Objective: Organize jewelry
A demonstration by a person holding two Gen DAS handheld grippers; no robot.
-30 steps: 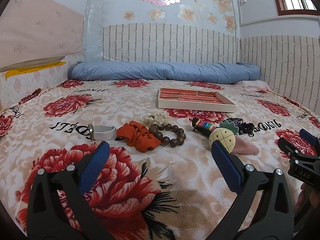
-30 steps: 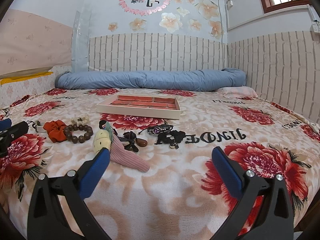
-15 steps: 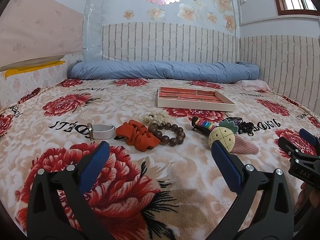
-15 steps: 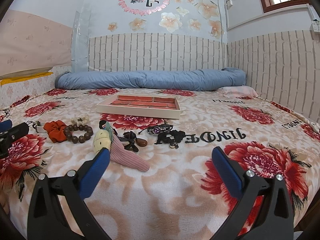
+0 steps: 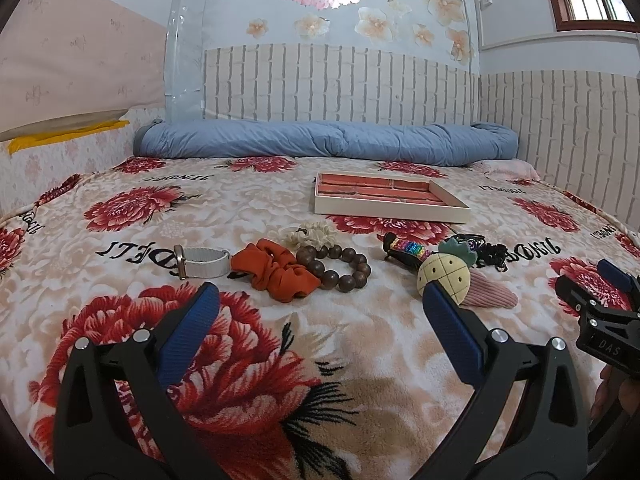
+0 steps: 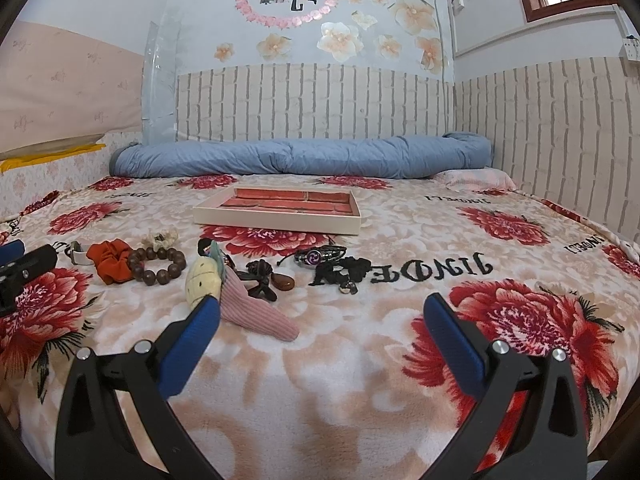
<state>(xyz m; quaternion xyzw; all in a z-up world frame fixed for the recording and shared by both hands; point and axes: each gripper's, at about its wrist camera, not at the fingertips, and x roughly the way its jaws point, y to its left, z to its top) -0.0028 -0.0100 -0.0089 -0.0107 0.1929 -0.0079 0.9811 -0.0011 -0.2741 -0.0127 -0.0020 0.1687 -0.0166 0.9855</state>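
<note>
Two grippers hovered low over the floral blanket point(image 5: 120, 208), both w/ jaws spread wide and holding nothing: our left gripper point(image 5: 318, 296) faced the orange scrunchie point(image 5: 276, 270), our right gripper point(image 6: 320, 308) sat further right, near the pink corduroy clip point(image 6: 260, 314). Jewelry lay in a loose row mid-bed: white band point(image 5: 202, 262), scrunchie, wooden bead bracelet point(image 5: 340, 266) touching the scrunchie, cream scrunchie point(image 5: 308, 234) just behind, rainbow clip point(image 5: 406, 250), pineapple plush clip point(image 5: 446, 272). Right view also showed a purple-charm bracelet point(image 6: 320, 256) beside black cord pieces point(image 6: 346, 272). The tray point(image 6: 280, 222) w/ red lining sat beyond the row, apart from it, in front of the rolled blue quilt point(image 6: 300, 158).
</note>
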